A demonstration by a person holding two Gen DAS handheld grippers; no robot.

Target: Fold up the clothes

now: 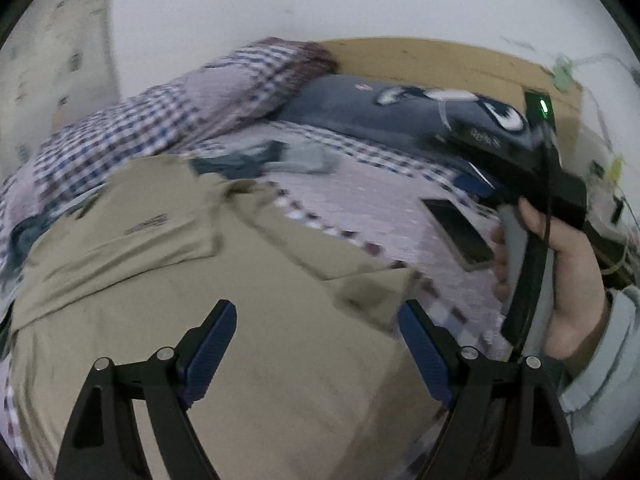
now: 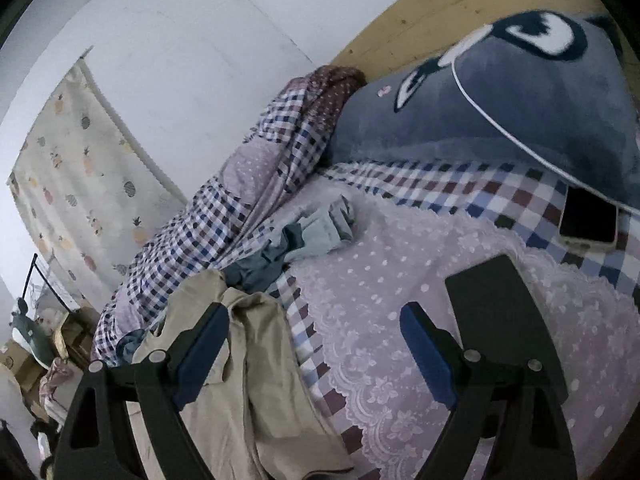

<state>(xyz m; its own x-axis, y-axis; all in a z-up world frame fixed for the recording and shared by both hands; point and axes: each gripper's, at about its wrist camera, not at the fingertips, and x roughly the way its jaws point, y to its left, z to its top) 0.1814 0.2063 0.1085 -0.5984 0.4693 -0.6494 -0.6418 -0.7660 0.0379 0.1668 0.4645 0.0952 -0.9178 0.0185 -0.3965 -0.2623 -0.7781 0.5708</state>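
- While the khaki garment lies spread across the bed, you hold the left gripper above its broad middle, apparently to survey the cloth before choosing an edge to take.
- Left jaws: released and spread wide, with only bare fabric visible between the blue pads; nothing is pinched, and contact with the cloth cannot be confirmed.
- Your hand carries the right gripper off the garment's side, over the lilac lace coverlet, probably so the cloth stays unobstructed.
- Right jaws: likewise released and wide apart. The left finger stands in front of a bunched fold of the khaki garment; the right finger is over the coverlet. Nothing is grasped.
- A second heap, the teal and pale-blue clothes, waits crumpled further up the bed beside the checked quilt, well apart from both grippers.
- A phone rests near the grey pillow, clear of the working area.
- Judged from the loose, uneven edges, folding has hardly begun.
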